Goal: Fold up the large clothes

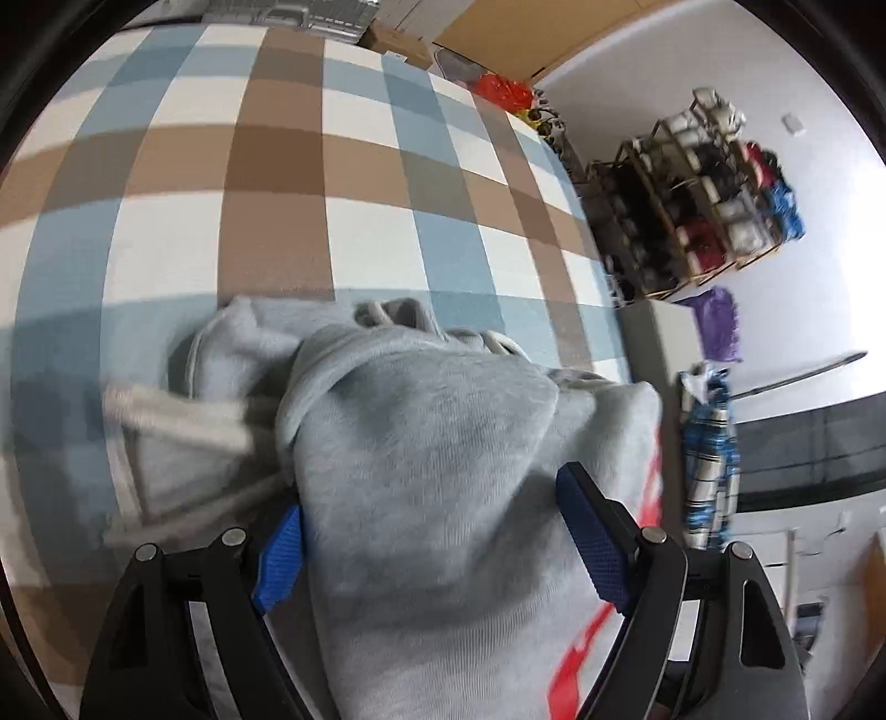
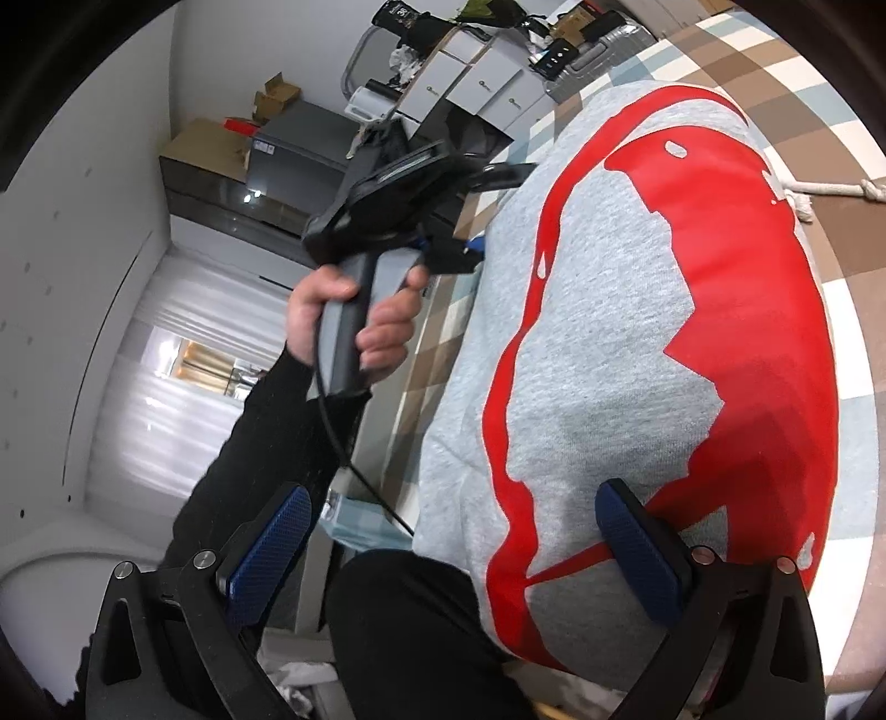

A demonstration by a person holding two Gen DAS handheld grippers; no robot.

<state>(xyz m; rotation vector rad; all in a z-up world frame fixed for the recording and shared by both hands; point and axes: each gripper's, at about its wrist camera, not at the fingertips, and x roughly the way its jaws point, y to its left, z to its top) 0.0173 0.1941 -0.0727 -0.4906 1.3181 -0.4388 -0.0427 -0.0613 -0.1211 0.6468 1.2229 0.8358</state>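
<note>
A grey hoodie with a red print (image 2: 653, 343) lies on the checked bed cover (image 1: 277, 183). In the left wrist view its grey fabric (image 1: 432, 454) bulges up between the blue pads of my left gripper (image 1: 437, 531); the jaws stand wide, with cloth between them. A white drawstring (image 2: 825, 191) lies past the hoodie. My right gripper (image 2: 459, 531) is open over the hoodie's near edge; its right pad (image 2: 637, 548) rests against the printed fabric, its left pad (image 2: 271, 543) hangs off the bed. The hand-held left gripper (image 2: 398, 188) shows at the hoodie's far edge.
A shoe rack (image 1: 698, 210) and a purple bag (image 1: 717, 327) stand against the wall right of the bed. Boxes and a suitcase (image 2: 587, 50) crowd the floor beyond it. The person's black-clad leg (image 2: 410, 626) is at the bed's near edge.
</note>
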